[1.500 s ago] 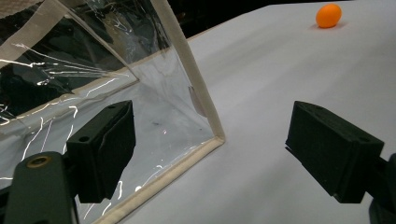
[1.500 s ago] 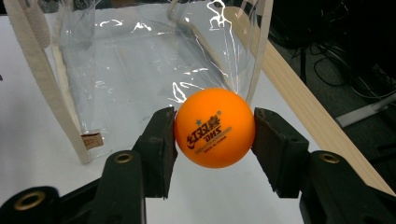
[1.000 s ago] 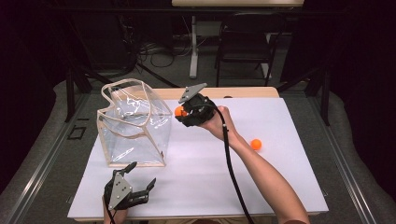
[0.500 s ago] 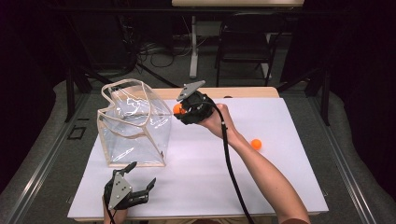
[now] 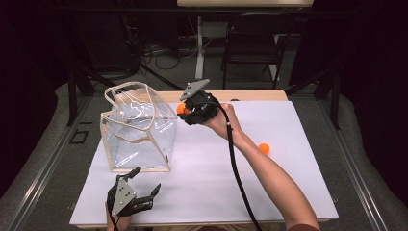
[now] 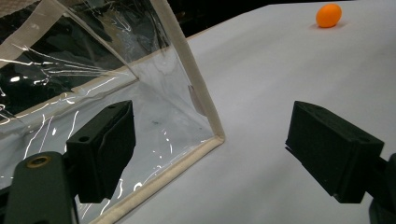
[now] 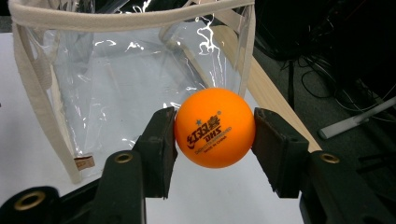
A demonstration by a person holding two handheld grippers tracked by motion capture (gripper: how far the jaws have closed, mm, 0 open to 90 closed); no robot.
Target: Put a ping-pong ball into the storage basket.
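A clear plastic bag [image 5: 137,127] with cream edging stands open on the white table sheet [image 5: 207,178] at the left. My right gripper [image 5: 183,109] hangs just right of the bag's rim, shut on an orange ping-pong ball [image 7: 215,127] with printed lettering; the bag [image 7: 130,70] is right behind it. A second orange ball [image 5: 263,148] lies on the sheet to the right of my forearm, and it is the ball [image 6: 328,15] far off in the left gripper view. My left gripper [image 5: 144,185] rests open near the front edge, its jaws bracketing the bag's lower corner [image 6: 217,135] without touching.
A wooden table edge [image 5: 250,95] shows behind the white sheet. Chairs, stands and cables crowd the dark floor beyond. The right gripper's black cable [image 5: 238,173] runs along my forearm toward the front.
The right gripper with its ball has edged slightly left toward the bag's rim. The left gripper has stayed where it was.
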